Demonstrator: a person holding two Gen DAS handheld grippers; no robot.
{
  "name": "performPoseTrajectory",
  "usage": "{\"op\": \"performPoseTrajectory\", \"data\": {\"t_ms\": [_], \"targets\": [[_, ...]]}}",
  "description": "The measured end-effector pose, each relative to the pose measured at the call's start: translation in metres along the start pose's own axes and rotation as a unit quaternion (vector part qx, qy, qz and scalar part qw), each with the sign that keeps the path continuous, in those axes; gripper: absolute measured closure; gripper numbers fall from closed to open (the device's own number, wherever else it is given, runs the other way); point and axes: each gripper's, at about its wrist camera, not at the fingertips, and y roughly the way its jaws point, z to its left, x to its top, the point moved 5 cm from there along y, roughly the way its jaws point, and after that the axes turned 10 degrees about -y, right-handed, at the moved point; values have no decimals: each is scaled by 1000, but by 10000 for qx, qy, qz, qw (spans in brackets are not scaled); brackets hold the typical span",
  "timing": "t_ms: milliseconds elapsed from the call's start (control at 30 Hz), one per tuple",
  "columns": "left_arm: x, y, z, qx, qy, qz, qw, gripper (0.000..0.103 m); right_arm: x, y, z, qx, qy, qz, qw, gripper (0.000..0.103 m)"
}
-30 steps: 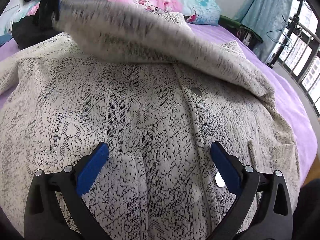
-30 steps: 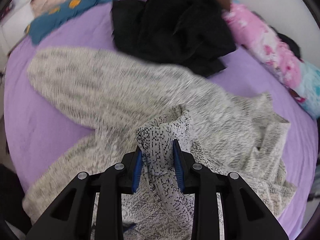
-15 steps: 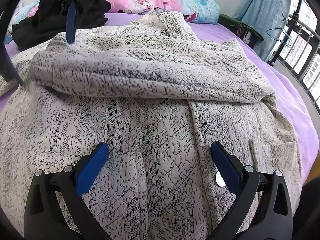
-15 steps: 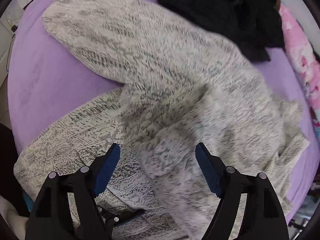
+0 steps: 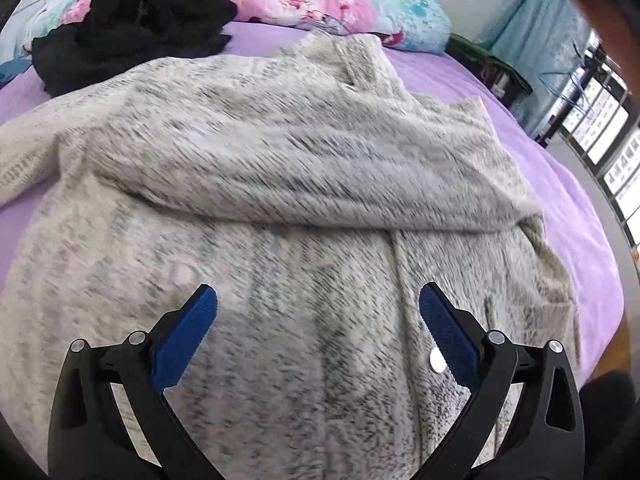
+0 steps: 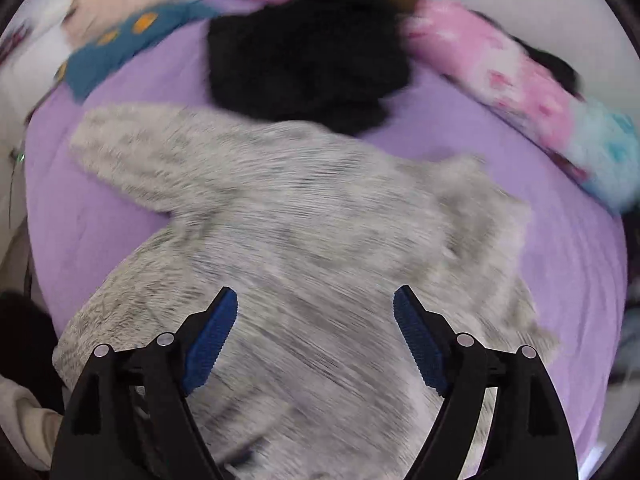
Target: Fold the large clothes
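Observation:
A large grey-and-white speckled knit cardigan (image 5: 280, 208) lies spread on the purple bed sheet (image 5: 560, 184). One sleeve lies folded across its front. My left gripper (image 5: 318, 312) is open and empty, just above the cardigan's lower front, near a metal snap button (image 5: 436, 360). My right gripper (image 6: 316, 312) is open and empty above the cardigan (image 6: 304, 232). In the right wrist view the other sleeve (image 6: 152, 152) stretches out to the left over the sheet. Both views are blurred by motion.
A heap of black clothes (image 5: 136, 24) lies at the far side of the bed, also in the right wrist view (image 6: 308, 52). Pink and blue pillows (image 5: 332, 8) line the head. A teal garment (image 6: 120, 52) lies far left. A curtain and railing (image 5: 592, 92) stand right.
One second ago my right gripper was shut on the sleeve cuff. It laid the sleeve across the cardigan's front, opened, and has drawn back. The left gripper stayed open and almost still.

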Motion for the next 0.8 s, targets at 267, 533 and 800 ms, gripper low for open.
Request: {"op": "performPoseTrajectory", "data": {"t_ms": [267,533,800], "targets": [[69,-26,26,41,-369,-364,9986,6,-139,-26,-120,-825,1897,-319,9779,15],[131,4,30,302,-76,-229,9993,6,-199,15,-186,-636,3048,-347,9496,15],[128,21,86,689,-798,5,9944,8,-161,68,-239,-414,3219,-185,9457,22]]}}
